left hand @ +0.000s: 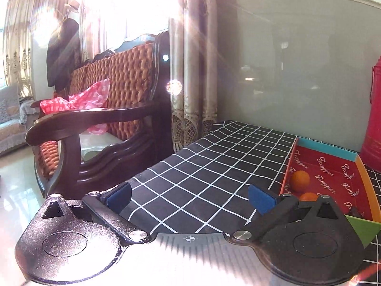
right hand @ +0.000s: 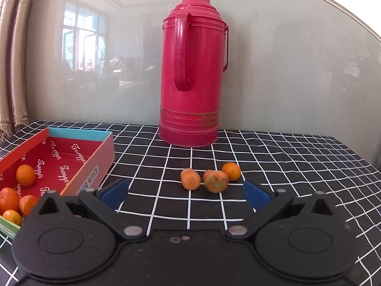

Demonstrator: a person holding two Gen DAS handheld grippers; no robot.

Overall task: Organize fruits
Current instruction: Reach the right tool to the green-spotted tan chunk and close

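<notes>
Black plastic, blue-padded: our right tool (right hand: 185, 194) stood spread wide and empty, low over the table, its pads framing the loose pieces ahead. We judged it lined up for the next pick, the gap ample for any one of them.

Item, left tool (left hand: 189, 196): likewise spread, holding nothing, idle over bare cloth to the left of the box; we took it to be waiting clear of the work.

Item, loose produce just beyond the right tool: one carrot stub (right hand: 190, 178), a second carrot stub (right hand: 216, 181) with its cut green-cored end toward us, and a small orange (right hand: 231, 171) just behind it, so close that we could not tell whether they touched. All three lay on the table, well apart from the box, hence still to be sorted.

Item, red box (right hand: 78, 143), shallow, printed lining, blue far wall, at the left of the right-wrist view. Inside, gathered at the near end: one orange (right hand: 25, 175), a larger orange (right hand: 9, 199), a small orange (right hand: 12, 217) by the green near wall, and an orange piece (right hand: 28, 205) we could not identify for certain. By our reckoning the sorting was about half done.

Item, table (right hand: 285, 166): black cloth with a white grid, flat, no creases near the produce.

Item, red thermos flask (right hand: 190, 71), upright at the back, against a pale glossy wall.

Item, room, left-wrist view: dark wooden sofa (left hand: 107, 109) with woven back, pink cloth on it, curtains (left hand: 190, 71), strong window glare.
</notes>
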